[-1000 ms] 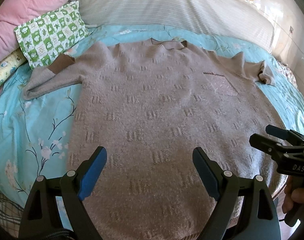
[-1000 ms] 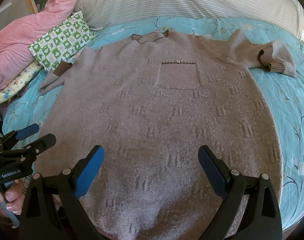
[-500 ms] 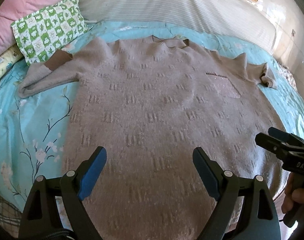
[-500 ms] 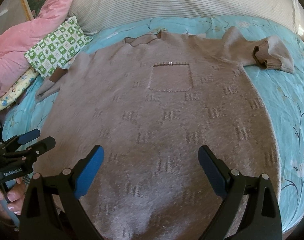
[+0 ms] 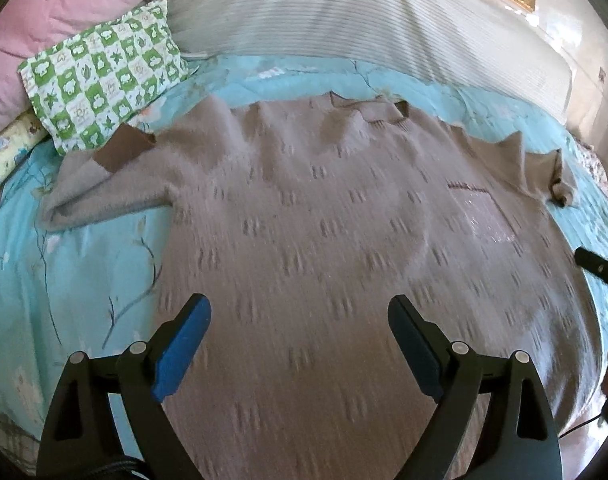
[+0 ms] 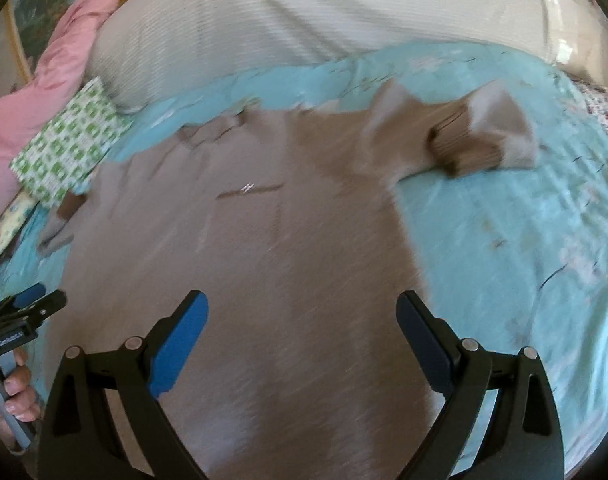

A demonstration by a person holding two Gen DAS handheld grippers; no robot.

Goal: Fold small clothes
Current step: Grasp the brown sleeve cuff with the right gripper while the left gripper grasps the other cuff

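Both tongs are held low and level, pointing forward. The left tongs (image 5: 300, 322) have their blue-padded fingers (image 5: 180, 346) spread wide, gripping nothing. The right tongs (image 6: 302, 320) gape just as wide, also with nothing between them. In the right-hand view, a hand (image 6: 14, 390) is wrapped around the left tool's grey handle, fingers curled, at the far left edge.

Blue floral bed (image 5: 84, 264) under flat brown sweater (image 5: 323, 240), checked pillow (image 5: 104, 92).
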